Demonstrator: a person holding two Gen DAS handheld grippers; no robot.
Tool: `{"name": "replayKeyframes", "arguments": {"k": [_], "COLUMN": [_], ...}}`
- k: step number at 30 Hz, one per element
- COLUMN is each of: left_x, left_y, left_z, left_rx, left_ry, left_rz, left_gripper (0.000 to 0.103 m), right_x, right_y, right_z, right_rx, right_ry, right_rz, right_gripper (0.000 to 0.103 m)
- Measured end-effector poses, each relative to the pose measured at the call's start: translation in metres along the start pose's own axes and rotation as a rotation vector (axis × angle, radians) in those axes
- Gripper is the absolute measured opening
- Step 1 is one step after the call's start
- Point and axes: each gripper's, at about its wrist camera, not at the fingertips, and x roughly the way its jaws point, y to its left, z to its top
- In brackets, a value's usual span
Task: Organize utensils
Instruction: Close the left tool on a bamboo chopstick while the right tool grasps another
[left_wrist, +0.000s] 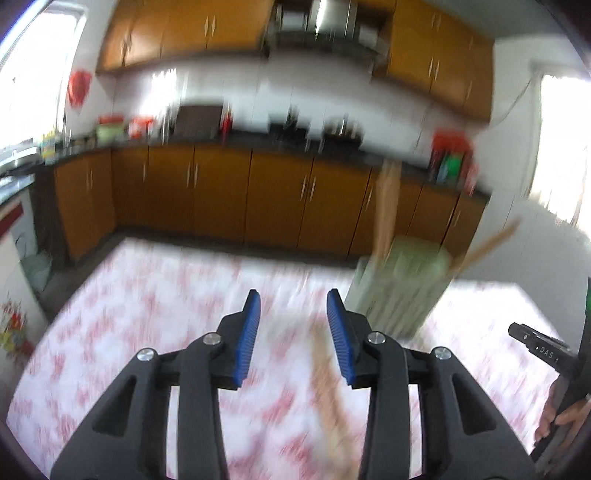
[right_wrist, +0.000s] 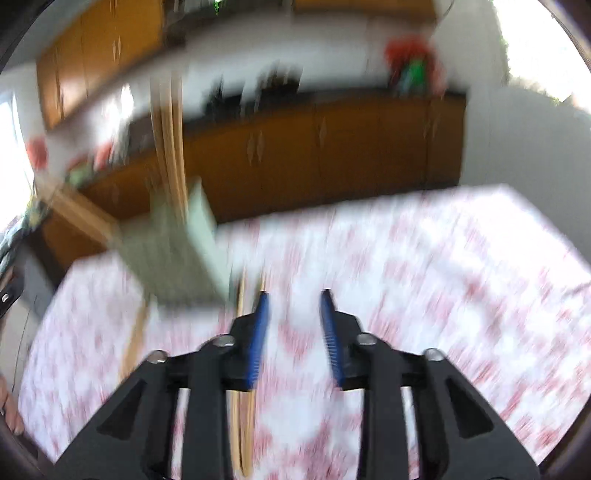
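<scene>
orange kitchen cabinets (left_wrist: 221, 192), white walls (left_wrist: 258, 92), bright windows (left_wrist: 561, 147).

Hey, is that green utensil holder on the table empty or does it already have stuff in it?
Not empty. Wooden utensils stick up out of the green holder; blur hides how many.

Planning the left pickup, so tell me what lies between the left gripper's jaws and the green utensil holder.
In the left wrist view, only bare patterned tablecloth separates the left gripper from the green utensil holder; a blurred wooden utensil lies nearer, under the open jaws.
</scene>
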Motion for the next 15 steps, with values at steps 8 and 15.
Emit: {"name": "replayKeyframes", "arguments": {"k": [8, 15], "left_x": [0.045, 0.056], "left_y": [0.005, -0.021], "left_z": [-0.069, -0.086], "left_rx": [-0.024, 0.013], "left_ry": [0.249, 0.318], "left_rz": [-0.057, -0.095], "left_gripper": [0.028, 0.022], "right_x": [0.047, 0.052], "right_y": [0.031, 0.029], "right_z": [-0.048, -0.055], "right_rx": [-0.071, -0.096], "right_ry": [0.176, 0.180], "right_rz": [0.075, -0.018], "right_gripper": [0.020, 0.008]}}
